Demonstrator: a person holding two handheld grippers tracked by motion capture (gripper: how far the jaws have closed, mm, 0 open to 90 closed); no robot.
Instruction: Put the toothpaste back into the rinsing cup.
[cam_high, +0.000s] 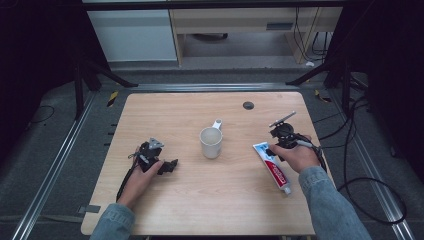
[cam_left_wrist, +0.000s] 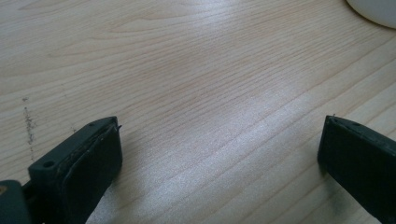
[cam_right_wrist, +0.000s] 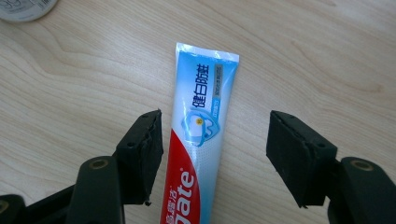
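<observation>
A toothpaste tube (cam_high: 272, 166), blue, white and red, lies flat on the wooden table (cam_high: 210, 200) at the right, its cap toward the front edge. My right gripper (cam_right_wrist: 215, 156) stands open directly over it, and the tube (cam_right_wrist: 198, 135) runs between the two jaws, closer to the left one. A white mug (cam_high: 211, 141) stands upright at the table's middle, handle pointing away. My left gripper (cam_left_wrist: 219, 154) rests open low over bare wood at the left, with nothing between its jaws; the mug's rim (cam_left_wrist: 373, 11) peeks in at the top right corner.
A small dark round grommet (cam_high: 248, 105) sits in the table near its far edge. Cables trail from each gripper, the right one (cam_high: 360, 190) looping off the table's right side. Metal rails and dark stands flank the table.
</observation>
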